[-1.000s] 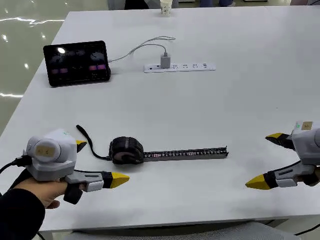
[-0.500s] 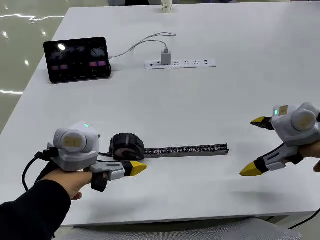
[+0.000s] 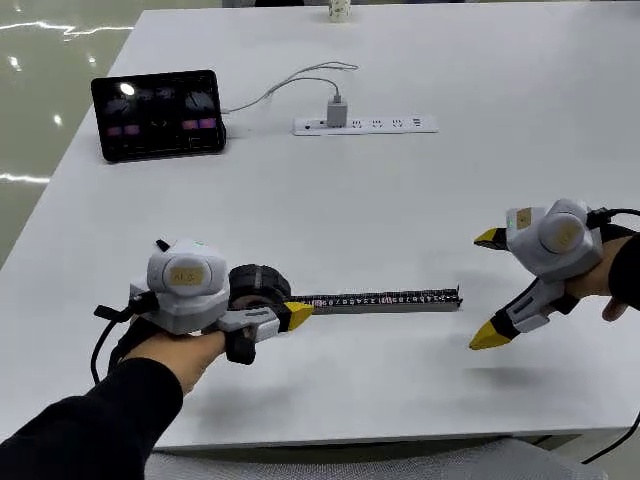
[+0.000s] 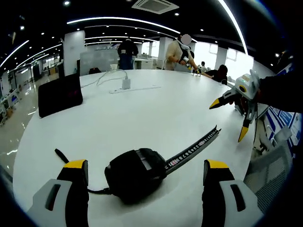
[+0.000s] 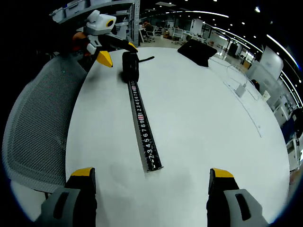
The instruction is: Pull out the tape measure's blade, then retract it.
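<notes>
Jaws of both grippers stand open; the tape measure lies on the surface with its blade already out.

Going from left to right: the left gripper (image 4: pixel 146 165) has moved in during the last second. Its yellow-tipped jaws now stand on both sides of the round black tape measure case (image 3: pixel 258 285) and do not seem to press it yet. From the case, the narrow dark blade with white numbers (image 3: pixel 380 298) runs flat to the right over the white table surface (image 3: pixel 400 200), as far out as before. The right gripper (image 3: pixel 486 288) has also come nearer. It hovers just beyond the blade's end hook (image 5: pixel 154 166), apart from it, holding nothing. I judge that the pulling out is done and the retracting is not yet started: next the left jaws should close on the case.
</notes>
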Motion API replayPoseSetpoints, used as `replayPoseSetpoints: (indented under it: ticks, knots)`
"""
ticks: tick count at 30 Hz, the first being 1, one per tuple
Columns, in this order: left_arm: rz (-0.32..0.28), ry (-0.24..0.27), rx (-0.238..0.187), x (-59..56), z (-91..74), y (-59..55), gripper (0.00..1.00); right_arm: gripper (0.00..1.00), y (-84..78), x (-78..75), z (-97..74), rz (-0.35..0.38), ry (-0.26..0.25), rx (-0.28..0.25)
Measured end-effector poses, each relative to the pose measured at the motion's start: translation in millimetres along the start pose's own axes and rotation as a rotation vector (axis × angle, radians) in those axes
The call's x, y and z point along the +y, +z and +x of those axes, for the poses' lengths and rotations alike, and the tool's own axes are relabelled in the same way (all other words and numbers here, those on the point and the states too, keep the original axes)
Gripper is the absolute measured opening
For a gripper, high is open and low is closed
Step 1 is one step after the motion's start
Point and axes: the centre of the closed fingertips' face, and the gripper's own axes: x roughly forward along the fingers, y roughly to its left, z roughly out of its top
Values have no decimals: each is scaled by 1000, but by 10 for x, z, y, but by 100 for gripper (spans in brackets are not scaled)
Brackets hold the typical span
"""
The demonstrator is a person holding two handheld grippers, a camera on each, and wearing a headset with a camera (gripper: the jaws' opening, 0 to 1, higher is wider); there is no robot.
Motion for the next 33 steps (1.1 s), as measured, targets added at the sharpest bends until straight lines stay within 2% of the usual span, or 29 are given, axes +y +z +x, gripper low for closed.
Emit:
replayPoseSetpoints:
  ticks: [4,7,8,10,12,13,15,17,18,21,26,29,33]
  knots:
    - [-1,38,9,-6,81,3,99,99,-41,-15,58,-19,23,31]
    - [-9,67,-8,-3,122,40,99,99,-51,-30,84,-33,35,42]
    - [-6,83,-8,12,130,39,99,99,-55,-36,92,-34,37,46]
    - [-16,149,10,94,125,18,99,99,-52,-47,107,-36,42,50]
    - [-50,162,-15,102,134,52,99,93,-35,-63,111,-51,41,49]
    - [-48,171,-19,108,136,58,99,89,-34,-72,116,-53,40,53]
    - [-128,181,-47,109,153,61,99,89,-24,-64,133,-55,51,55]
    - [-233,197,-29,141,155,-24,99,87,-18,-70,143,-64,56,55]
    - [-240,209,-45,179,157,-22,99,85,-20,-74,146,-69,58,57]
    - [-208,237,-48,227,138,-87,99,80,-29,-101,167,-72,61,61]
    - [-183,245,-51,232,137,-203,99,70,-19,-105,191,-89,70,60]
    - [-161,257,-71,237,125,-200,99,64,-23,-108,209,-97,76,64]
    - [-159,263,-116,234,120,-131,99,57,-38,-93,234,-102,89,77]
